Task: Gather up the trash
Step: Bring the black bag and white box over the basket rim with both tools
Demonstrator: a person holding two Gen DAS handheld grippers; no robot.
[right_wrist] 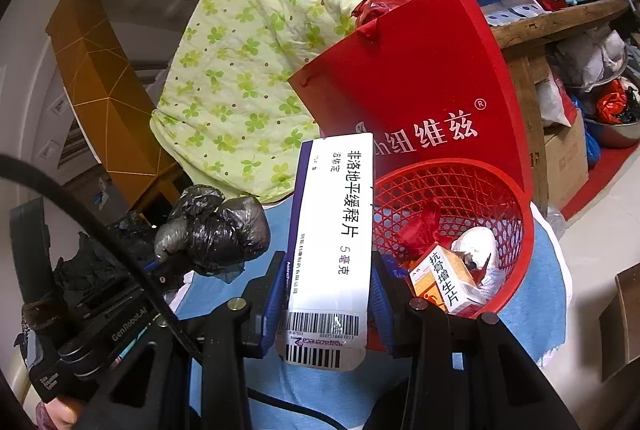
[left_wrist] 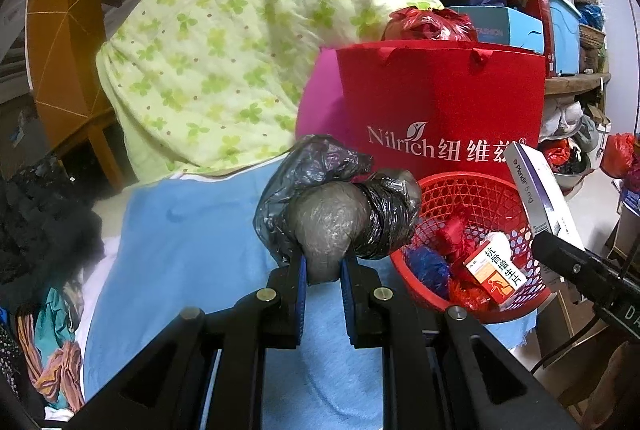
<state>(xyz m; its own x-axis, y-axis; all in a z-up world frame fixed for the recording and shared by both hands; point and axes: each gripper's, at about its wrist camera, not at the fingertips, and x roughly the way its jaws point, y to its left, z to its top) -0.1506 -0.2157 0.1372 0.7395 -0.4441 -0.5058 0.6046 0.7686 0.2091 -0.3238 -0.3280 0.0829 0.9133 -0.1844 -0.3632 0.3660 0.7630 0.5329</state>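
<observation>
Left wrist view: the left gripper (left_wrist: 323,266), jaws nearly closed, pinches the lower end of a knotted black plastic bag bundle (left_wrist: 340,210) held above the blue cloth (left_wrist: 192,242), just left of the red mesh basket (left_wrist: 476,190). Right wrist view: the right gripper (right_wrist: 326,306), jaws partly open, is clamped across a white-and-purple medicine box (right_wrist: 334,230) standing upright near the basket's left rim. The basket already holds an orange-and-white carton (right_wrist: 446,280), red wrappers (right_wrist: 420,226) and crumpled white paper (right_wrist: 478,244); a red paper bag (right_wrist: 420,86) stands at its far side.

Risks, as judged from this arrangement:
- The bundle is gripped only by a slack tail of film; the plastic may slip or stretch and drop onto the cloth short of the rim.
- The tall box is held low, so it may pivot in the pads and catch the rim.
- Both grippers approach one opening from the left and could collide.
- A push against the light basket may tip it off the cloth edge.
</observation>
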